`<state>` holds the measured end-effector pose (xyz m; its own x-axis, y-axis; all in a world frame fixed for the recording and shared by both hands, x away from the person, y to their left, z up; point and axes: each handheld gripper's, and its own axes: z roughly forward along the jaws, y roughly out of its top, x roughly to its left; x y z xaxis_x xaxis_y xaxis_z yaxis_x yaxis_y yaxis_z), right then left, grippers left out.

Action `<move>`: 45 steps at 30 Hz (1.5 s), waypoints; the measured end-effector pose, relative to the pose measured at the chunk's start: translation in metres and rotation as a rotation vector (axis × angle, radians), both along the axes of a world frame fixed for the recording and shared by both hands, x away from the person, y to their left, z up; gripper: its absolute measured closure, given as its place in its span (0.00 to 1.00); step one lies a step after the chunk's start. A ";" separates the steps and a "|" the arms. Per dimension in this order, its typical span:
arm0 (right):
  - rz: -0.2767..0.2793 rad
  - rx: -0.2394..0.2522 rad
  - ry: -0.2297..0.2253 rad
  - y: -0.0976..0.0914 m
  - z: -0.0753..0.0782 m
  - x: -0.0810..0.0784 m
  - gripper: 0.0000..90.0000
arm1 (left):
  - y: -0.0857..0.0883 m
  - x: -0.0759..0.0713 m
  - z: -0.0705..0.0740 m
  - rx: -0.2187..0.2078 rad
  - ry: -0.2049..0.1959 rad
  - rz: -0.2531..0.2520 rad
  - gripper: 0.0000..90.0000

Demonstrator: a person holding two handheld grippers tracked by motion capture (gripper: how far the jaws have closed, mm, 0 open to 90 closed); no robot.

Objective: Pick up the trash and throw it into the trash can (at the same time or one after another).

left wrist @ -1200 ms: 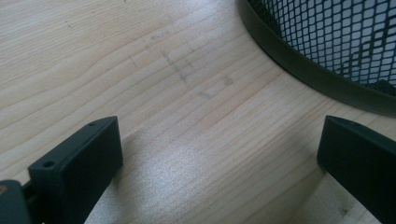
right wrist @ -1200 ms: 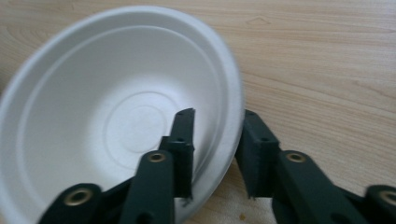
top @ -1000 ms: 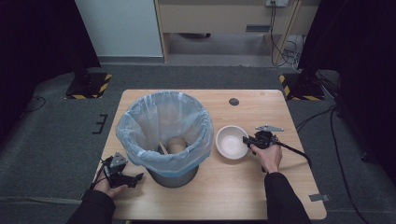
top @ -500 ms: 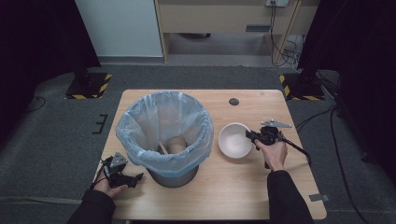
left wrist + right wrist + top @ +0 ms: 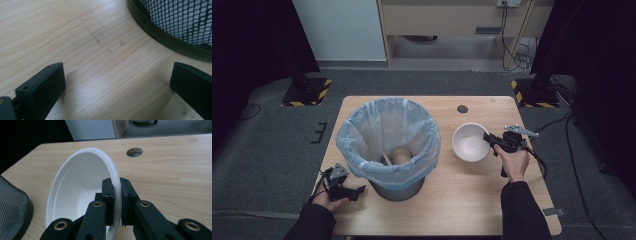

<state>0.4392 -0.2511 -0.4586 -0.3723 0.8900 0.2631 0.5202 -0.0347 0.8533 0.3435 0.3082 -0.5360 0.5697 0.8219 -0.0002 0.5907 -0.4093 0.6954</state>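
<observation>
We grip the white bowl [image 5: 82,195] in our clenched right tool [image 5: 117,202]; left tool [image 5: 117,82] released; next, we likely tip it over the bin [image 5: 387,145].

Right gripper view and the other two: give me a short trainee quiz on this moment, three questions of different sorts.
1. True or false: the right gripper is shut on the rim of the white bowl.
2. The left gripper is: A) open over bare table B) clamping the bin liner C) holding a spoon.
3. Fill in: the mesh bin is lined with a pale ____ plastic bag.

Key: 1 true; 2 A; 3 blue.
</observation>
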 end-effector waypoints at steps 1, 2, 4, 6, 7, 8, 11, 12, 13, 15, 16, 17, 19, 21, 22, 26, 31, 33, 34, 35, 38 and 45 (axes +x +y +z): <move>-0.011 0.019 -0.015 -0.003 0.003 -0.001 0.93 | 0.000 0.000 0.000 0.000 0.000 0.000 0.00; -0.013 0.028 -0.022 -0.004 0.005 -0.001 0.93 | 0.000 0.000 0.000 0.000 0.000 0.000 0.00; -0.020 0.047 -0.037 -0.007 0.009 -0.002 0.93 | 0.000 0.000 0.000 0.000 0.000 0.000 0.00; -0.025 0.065 -0.054 -0.009 0.013 -0.004 0.93 | 0.000 0.000 0.000 0.000 0.000 0.000 0.00; -0.028 0.075 -0.064 -0.011 0.015 -0.004 0.93 | 0.000 0.000 0.000 0.000 0.000 0.000 0.00; -0.031 0.083 -0.073 -0.012 0.017 -0.005 0.93 | 0.000 0.000 0.000 0.000 0.000 0.000 0.00; -0.039 0.100 -0.091 -0.016 0.022 -0.006 0.93 | 0.000 0.000 0.000 0.000 0.000 0.000 0.00; -0.041 0.117 -0.105 -0.018 0.026 -0.008 0.93 | 0.000 0.000 0.000 0.000 0.000 0.000 0.00; -0.041 0.117 -0.105 -0.018 0.026 -0.008 0.93 | 0.000 0.000 0.000 0.000 0.000 0.000 0.00; -0.043 0.135 -0.118 -0.020 0.030 -0.009 0.93 | 0.000 0.000 0.000 0.000 0.000 0.000 0.00; -0.048 0.149 -0.133 -0.022 0.033 -0.010 0.93 | 0.000 0.000 0.000 0.000 0.000 0.000 0.00; -0.051 0.158 -0.136 -0.023 0.035 -0.011 0.93 | 0.000 0.000 0.000 0.000 0.000 0.000 0.00; -0.053 0.172 -0.151 -0.025 0.038 -0.013 0.93 | 0.000 0.000 0.000 0.000 0.000 0.000 0.00; -0.055 0.182 -0.158 -0.026 0.040 -0.013 0.93 | 0.000 0.000 0.000 0.000 0.000 0.000 0.00; -0.056 0.197 -0.175 -0.028 0.044 -0.015 0.93 | 0.000 0.000 0.000 0.000 0.000 0.000 0.00; -0.055 0.222 -0.200 -0.029 0.052 -0.018 0.93 | 0.000 0.000 0.000 0.000 0.000 0.000 0.00; -0.038 0.259 -0.247 -0.029 0.067 -0.024 0.93 | 0.000 0.000 0.000 0.000 0.000 0.000 0.00; -0.037 0.262 -0.253 -0.029 0.069 -0.024 0.93 | 0.000 0.000 0.000 0.000 0.000 0.000 0.00; -0.035 0.268 -0.262 -0.029 0.071 -0.025 0.93 | 0.000 0.000 0.000 0.000 0.000 0.000 0.00; -0.029 0.280 -0.278 -0.029 0.076 -0.027 0.93 | 0.000 0.000 0.000 0.000 0.000 0.000 0.00; -0.019 0.297 -0.302 -0.028 0.084 -0.031 0.93 | 0.000 0.000 0.000 0.000 0.000 0.000 0.00; 0.008 0.323 -0.352 -0.023 0.100 -0.038 0.93 | 0.000 0.000 0.000 0.000 0.000 0.000 0.00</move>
<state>0.4007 -0.2740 -0.3587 -0.4946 0.7802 0.3829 0.2032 -0.3245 0.9238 0.3435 0.3082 -0.5360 0.5696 0.8219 -0.0003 0.5908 -0.4091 0.6954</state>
